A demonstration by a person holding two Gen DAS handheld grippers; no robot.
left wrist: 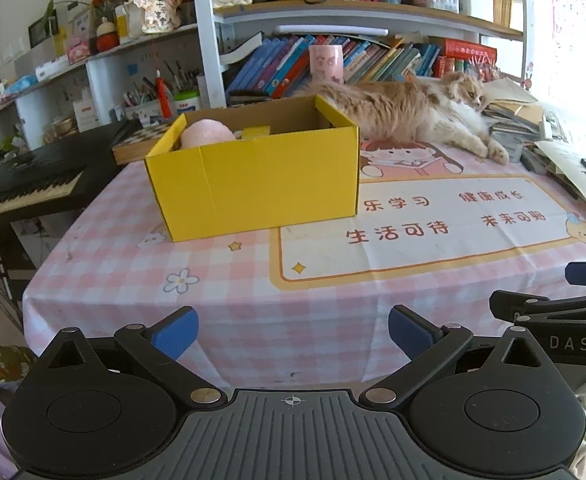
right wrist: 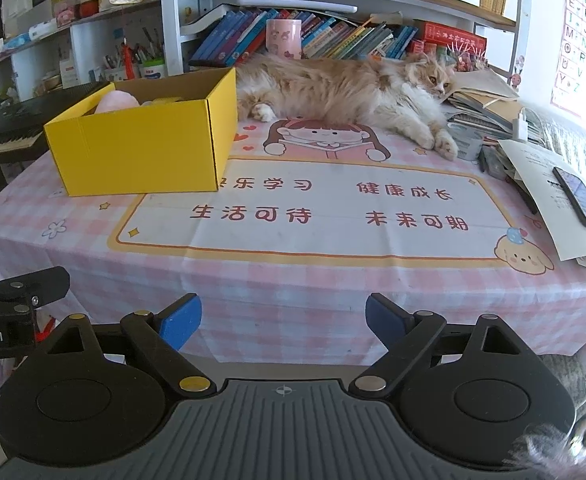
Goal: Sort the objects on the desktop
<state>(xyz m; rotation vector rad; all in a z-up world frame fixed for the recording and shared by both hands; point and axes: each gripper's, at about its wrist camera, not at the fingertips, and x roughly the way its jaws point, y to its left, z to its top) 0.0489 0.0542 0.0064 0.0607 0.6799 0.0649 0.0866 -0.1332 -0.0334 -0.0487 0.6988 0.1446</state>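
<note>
Both tongs spread, empty: left tongs (left wrist: 293, 338) and right tongs (right wrist: 283, 322) hover at near edge of tabletop (right wrist: 293, 280). Yellow box (left wrist: 253, 176) open at far left of tabletop, holds pink plush (left wrist: 205, 133). Cat (right wrist: 345, 92) lies just behind box. Phone (right wrist: 581, 200) on papers, right.

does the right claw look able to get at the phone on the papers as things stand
Probably yes. The right claw is open and empty, and the phone lies face up on top of the papers at the table's right side with nothing over it.
</note>
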